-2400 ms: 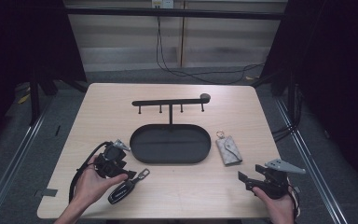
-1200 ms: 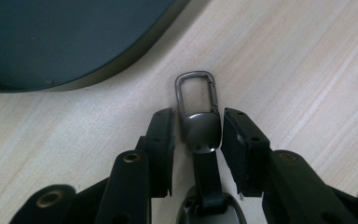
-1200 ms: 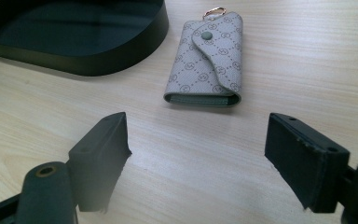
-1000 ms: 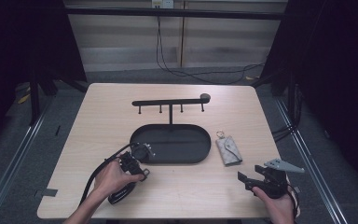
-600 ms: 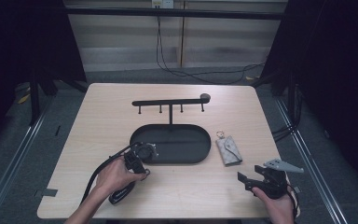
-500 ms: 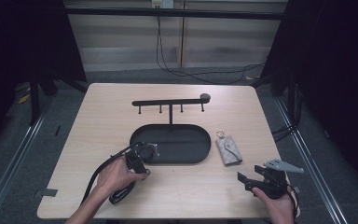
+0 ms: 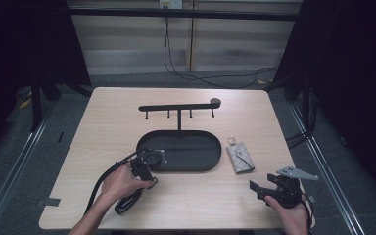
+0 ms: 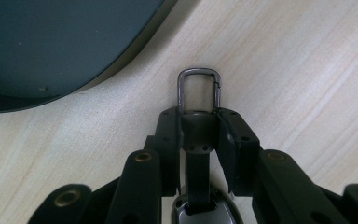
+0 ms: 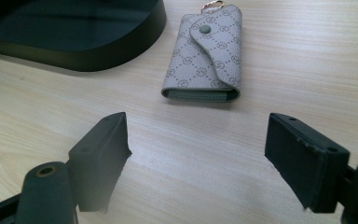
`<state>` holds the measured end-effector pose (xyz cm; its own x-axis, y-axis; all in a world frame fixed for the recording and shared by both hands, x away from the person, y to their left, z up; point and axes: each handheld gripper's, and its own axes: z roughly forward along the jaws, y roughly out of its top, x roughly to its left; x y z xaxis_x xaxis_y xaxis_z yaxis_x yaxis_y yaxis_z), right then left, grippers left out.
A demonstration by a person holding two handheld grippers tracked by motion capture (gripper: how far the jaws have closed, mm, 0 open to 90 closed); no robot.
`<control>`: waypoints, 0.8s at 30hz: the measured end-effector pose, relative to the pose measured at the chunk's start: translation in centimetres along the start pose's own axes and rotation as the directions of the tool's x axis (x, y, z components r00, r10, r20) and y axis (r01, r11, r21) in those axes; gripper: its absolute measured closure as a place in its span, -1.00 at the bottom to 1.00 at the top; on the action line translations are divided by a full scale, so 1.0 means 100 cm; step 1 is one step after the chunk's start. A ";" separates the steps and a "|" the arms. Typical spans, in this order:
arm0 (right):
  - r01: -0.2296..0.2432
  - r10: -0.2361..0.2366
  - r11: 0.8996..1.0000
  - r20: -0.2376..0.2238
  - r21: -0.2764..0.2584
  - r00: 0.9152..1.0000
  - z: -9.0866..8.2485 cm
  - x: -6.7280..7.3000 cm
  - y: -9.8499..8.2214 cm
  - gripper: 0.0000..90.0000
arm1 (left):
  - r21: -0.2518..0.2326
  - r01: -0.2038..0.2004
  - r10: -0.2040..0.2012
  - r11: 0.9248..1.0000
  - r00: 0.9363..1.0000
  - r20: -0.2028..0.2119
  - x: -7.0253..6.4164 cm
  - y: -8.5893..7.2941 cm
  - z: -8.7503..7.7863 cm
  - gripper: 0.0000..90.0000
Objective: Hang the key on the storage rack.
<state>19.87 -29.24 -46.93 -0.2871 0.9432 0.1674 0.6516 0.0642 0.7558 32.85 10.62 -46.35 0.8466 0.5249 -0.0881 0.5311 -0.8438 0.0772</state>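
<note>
Gripping the black car key fob (image 8: 199,210) by its metal clip end, my left gripper (image 8: 199,135) could let it slip when lifted; my right gripper (image 9: 198,154) gapes empty.

From the left gripper view I lose most of the car key (image 8: 200,212) below the frame edge, its strap squeezed between my jaws. The dark tray (image 8: 60,46) beside it is cut off too.

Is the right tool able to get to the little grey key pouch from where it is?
Probably yes. The right tool is open, and the grey key pouch lies just ahead of it on bare table, beside the black tray, with nothing between.
</note>
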 end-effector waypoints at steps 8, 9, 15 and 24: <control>0.000 0.000 1.000 0.000 0.002 1.000 0.001 0.000 0.000 -0.52 | 0.000 0.017 -0.017 1.000 1.000 -0.005 0.004 -0.008 -0.003 0.57; -0.001 0.001 1.000 0.000 0.003 1.000 0.001 0.000 0.000 -0.52 | -0.012 0.021 -0.021 1.000 1.000 -0.006 0.004 -0.009 -0.004 0.57; -0.009 0.009 1.000 0.005 0.001 1.000 0.001 0.000 0.000 -0.53 | -0.042 0.019 -0.018 0.999 1.000 0.020 0.008 -0.013 -0.018 0.57; -0.011 0.011 1.000 0.006 0.001 1.000 0.001 -0.001 0.000 -0.53 | -0.074 0.034 -0.032 0.997 0.999 0.026 0.016 -0.020 -0.041 0.57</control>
<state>19.92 -29.28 -46.98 -0.2757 0.9458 0.1718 0.6551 0.0541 0.7536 33.29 13.60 -42.56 0.8280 0.5485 -0.1164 0.5606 -0.8149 0.1471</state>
